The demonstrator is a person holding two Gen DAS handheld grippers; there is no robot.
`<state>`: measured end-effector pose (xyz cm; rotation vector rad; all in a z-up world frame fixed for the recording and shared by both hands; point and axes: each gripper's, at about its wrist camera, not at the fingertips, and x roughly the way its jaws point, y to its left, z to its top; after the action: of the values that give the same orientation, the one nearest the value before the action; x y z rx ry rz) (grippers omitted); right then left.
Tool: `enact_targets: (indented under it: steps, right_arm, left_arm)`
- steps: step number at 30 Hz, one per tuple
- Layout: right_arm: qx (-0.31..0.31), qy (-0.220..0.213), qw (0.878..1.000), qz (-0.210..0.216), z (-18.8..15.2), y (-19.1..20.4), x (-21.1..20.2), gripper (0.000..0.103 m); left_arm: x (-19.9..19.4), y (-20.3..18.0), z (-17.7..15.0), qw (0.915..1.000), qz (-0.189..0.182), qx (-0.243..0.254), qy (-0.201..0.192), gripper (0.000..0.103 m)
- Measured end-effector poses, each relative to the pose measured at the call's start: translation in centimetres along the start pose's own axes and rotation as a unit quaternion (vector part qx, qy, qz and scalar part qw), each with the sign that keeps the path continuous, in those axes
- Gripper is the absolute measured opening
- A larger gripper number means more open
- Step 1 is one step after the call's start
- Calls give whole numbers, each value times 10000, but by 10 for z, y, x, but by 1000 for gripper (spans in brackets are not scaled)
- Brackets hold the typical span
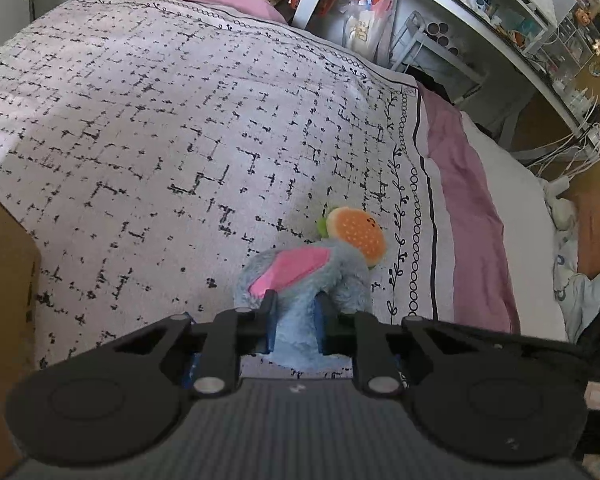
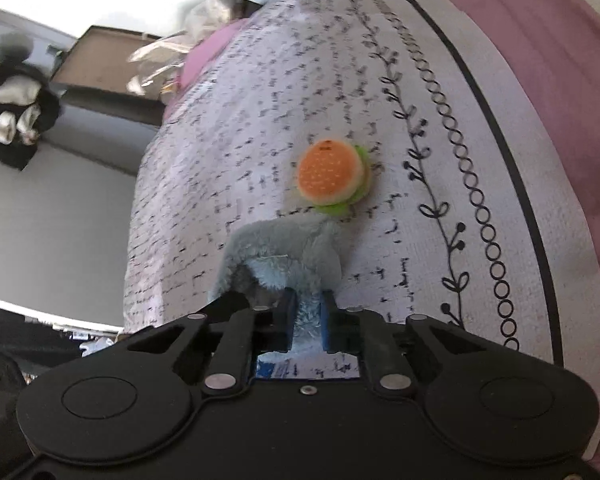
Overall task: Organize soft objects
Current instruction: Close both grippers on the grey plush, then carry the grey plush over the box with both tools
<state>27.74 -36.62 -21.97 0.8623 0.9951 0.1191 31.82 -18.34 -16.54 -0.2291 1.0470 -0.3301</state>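
**Both tools grip the blue plush**

Left wrist view: your left tool (image 1: 296, 312) is clamped narrow on the blue plush toy (image 1: 300, 276) at lower centre, the burger plush (image 1: 356, 234) lying just beyond it, up-right on the bedspread (image 1: 160, 128).

Right wrist view: your right tool (image 2: 308, 312) pinches the same fur; the burger sits straight ahead, apart.

The left gripper (image 1: 296, 312) was clamped on a plush (image 1: 300, 276), fur pinched between its nearly closed fingers. The right gripper (image 2: 309, 312) gripped the same plush (image 2: 284, 244), its fingers narrow around blue fur.
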Motion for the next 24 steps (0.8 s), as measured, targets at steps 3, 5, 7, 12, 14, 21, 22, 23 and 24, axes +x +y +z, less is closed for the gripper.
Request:
enact_targets:
  steps: [3, 5, 7, 12, 14, 21, 22, 23, 24]
  right_arm:
    - [-67, -20, 10000, 49, -2, 4, -7, 11]
    - [-114, -65, 9999, 51, -4, 7, -15, 11]
    - [-263, -117, 9996, -44, -6, 13, -22, 10]
    - [-466, -229, 9982, -316, -18, 27, -35, 10]
    - [-485, -308, 9976, -390, -22, 32, -40, 10]
    - [-595, -580, 9948, -582, -36, 49, -62, 10]
    - [-624, -605, 9944, -599, -38, 52, -65, 10]
    - [-653, -626, 9940, -617, -39, 56, -67, 10]
    - [-681, -644, 9936, -626, -41, 60, -69, 10]
  left_arm:
    - [-10, -1, -1, 10000, 3, 55, -45, 17]
    - [-17, -3, -3, 9999, -24, 86, -63, 17]
    - [-23, -4, -5, 9999, -76, 78, -67, 17]
    - [-37, -10, -10, 9998, -117, 145, -66, 17]
    - [-43, -11, -12, 9997, -142, 159, -79, 17]
    - [-63, -11, -18, 9993, -309, 188, -137, 17]
    - [-66, -11, -19, 9992, -325, 187, -156, 17]
    - [-70, -11, -20, 9991, -338, 185, -173, 17]
    - [-74, -9, -21, 9990, -362, 171, -193, 17]
